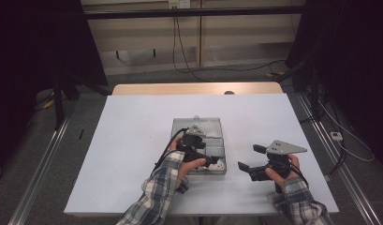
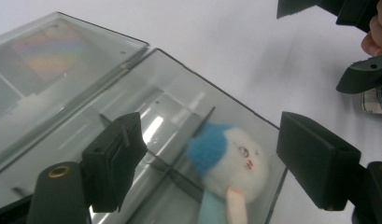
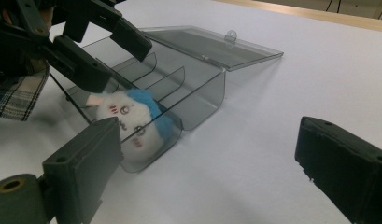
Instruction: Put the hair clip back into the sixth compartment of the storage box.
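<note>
A clear grey compartment box (image 1: 216, 152) lies open at the table's middle, its lid (image 1: 198, 124) folded back on the far side. A small white plush toy with a blue patch (image 2: 230, 161) lies in the box's near right end compartment (image 3: 132, 123). My left gripper (image 2: 214, 161) hovers over that compartment, open, one jaw on each side of the toy and neither touching it. It also shows in the high view (image 1: 207, 153) and in the right gripper view (image 3: 109, 51). My right gripper (image 1: 250, 157) stands open to the right of the box, holding nothing (image 3: 212, 163).
The box has several divider walls (image 3: 167, 77), and its other compartments look bare. The white table sheet (image 1: 133, 140) stretches wide to the left and beyond the box. Cables trail on the floor beyond the far edge.
</note>
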`<action>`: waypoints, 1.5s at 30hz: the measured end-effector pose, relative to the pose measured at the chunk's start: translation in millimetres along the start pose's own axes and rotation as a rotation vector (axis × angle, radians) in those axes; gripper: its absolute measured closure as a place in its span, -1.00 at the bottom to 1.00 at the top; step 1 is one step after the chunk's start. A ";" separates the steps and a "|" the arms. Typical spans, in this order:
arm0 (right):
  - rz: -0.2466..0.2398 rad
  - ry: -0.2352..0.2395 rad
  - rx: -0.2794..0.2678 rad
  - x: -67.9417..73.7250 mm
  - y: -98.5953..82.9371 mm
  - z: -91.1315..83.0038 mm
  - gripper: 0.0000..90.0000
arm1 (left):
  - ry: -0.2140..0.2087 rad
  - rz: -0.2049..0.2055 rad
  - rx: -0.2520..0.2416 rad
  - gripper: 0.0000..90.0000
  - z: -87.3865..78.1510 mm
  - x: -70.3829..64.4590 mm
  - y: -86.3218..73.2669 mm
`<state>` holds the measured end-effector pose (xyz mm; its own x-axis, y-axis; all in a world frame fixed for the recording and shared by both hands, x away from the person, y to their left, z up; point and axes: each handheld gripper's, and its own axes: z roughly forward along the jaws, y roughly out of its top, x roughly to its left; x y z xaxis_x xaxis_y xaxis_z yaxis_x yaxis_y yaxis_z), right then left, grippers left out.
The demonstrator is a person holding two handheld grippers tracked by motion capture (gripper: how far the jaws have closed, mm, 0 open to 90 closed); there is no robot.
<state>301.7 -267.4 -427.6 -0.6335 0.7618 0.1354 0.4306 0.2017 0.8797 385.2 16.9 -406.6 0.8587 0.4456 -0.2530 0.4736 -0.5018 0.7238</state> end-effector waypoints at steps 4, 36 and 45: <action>0.001 -0.004 -0.007 -2.2 5.3 4.2 -0.85 | 0.032 -0.023 -0.023 -0.54 -10.9 8.5 0.7; 0.051 -0.067 0.002 -18.5 42.8 54.3 -0.84 | 0.183 -0.158 -0.071 -0.75 -45.7 67.0 -8.1; 0.074 -0.065 0.010 -18.2 49.3 68.9 -0.82 | 0.217 -0.219 -0.100 -0.79 -43.2 84.7 -12.6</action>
<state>378.7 -228.9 -418.1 -0.5567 0.8133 0.1693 0.4814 0.1498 0.8636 443.5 93.0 -409.4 0.6717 0.6881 -0.2743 0.6116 -0.3062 0.7296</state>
